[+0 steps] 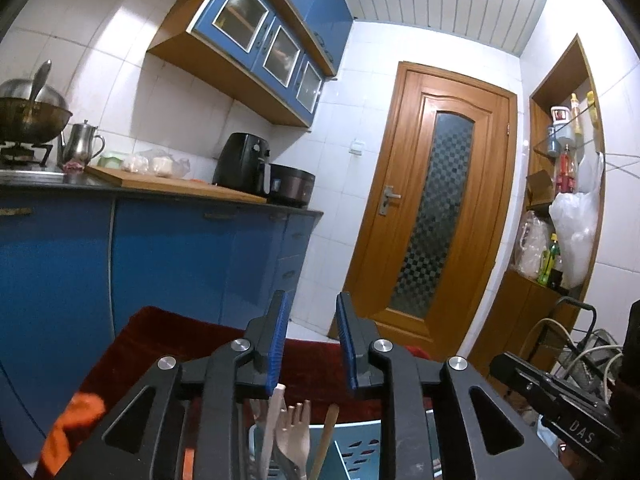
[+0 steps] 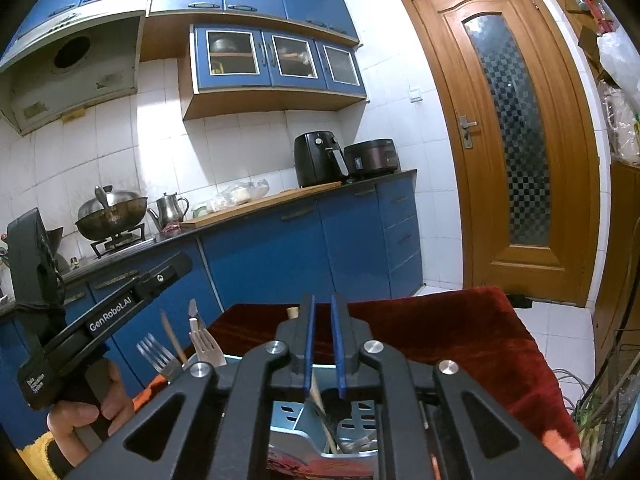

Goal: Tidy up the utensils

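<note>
Red cloth (image 2: 460, 344), lower centre: plush, velvety nap w/ sheen. Utensil holder (image 2: 294, 416), bottom centre: pale blue plastic, smooth, slotted. Fork (image 2: 158, 354), lower left: shiny metal. Wooden fork (image 1: 296, 428), bottom centre: pale, matt. Gripper pads (image 1: 280, 344): blue, ribbed; arms matt black plastic w/ bright metal pins. Door (image 1: 432, 208), right: glossy varnished wood, patterned frosted glass.

Wooden door (image 1: 432, 200), air fryer (image 2: 318, 158), kettle (image 1: 82, 144), wok (image 2: 112, 212)
</note>
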`<state>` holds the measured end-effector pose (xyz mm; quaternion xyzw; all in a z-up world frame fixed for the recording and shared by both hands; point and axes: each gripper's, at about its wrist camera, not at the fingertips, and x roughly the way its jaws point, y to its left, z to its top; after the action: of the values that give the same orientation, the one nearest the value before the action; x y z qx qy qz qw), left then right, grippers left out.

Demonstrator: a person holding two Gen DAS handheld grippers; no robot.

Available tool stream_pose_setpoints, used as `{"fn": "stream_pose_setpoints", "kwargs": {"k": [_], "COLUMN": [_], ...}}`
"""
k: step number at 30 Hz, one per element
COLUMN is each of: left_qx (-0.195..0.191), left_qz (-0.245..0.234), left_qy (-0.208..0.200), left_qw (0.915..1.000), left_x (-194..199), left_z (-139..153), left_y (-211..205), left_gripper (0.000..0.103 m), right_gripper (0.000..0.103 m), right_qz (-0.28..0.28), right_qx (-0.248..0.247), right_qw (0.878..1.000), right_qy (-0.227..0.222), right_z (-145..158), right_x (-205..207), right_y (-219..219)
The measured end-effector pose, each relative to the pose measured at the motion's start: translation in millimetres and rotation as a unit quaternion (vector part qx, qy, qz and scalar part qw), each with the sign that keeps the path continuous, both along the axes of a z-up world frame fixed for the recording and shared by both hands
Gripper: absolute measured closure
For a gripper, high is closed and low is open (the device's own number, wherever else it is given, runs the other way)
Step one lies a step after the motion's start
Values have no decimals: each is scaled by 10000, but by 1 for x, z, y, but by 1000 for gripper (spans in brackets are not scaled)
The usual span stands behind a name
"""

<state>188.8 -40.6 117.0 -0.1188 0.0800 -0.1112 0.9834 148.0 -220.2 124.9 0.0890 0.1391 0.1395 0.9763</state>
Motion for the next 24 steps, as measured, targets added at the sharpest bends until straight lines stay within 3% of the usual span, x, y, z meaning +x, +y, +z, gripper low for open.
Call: {"fn": "stream_pose_setpoints", "kwargs": {"k": [17,24], "left_qx": [238,368], "left_qz": [-92,11], "left_qy": [123,179], "left_qw": [9996,9992], "left_x": [-52,-85], "left_z": [24,31], "left_y": [3,8], "left_gripper": [78,78], "right_gripper": [91,85], "right_qz": [62,126], "right_qx": [103,132], "right_qw": [9997,9996], "right_qy": [-193,-238], "right_z": [21,30], "right_x": [-46,-78], "right_y": [1,3]}}
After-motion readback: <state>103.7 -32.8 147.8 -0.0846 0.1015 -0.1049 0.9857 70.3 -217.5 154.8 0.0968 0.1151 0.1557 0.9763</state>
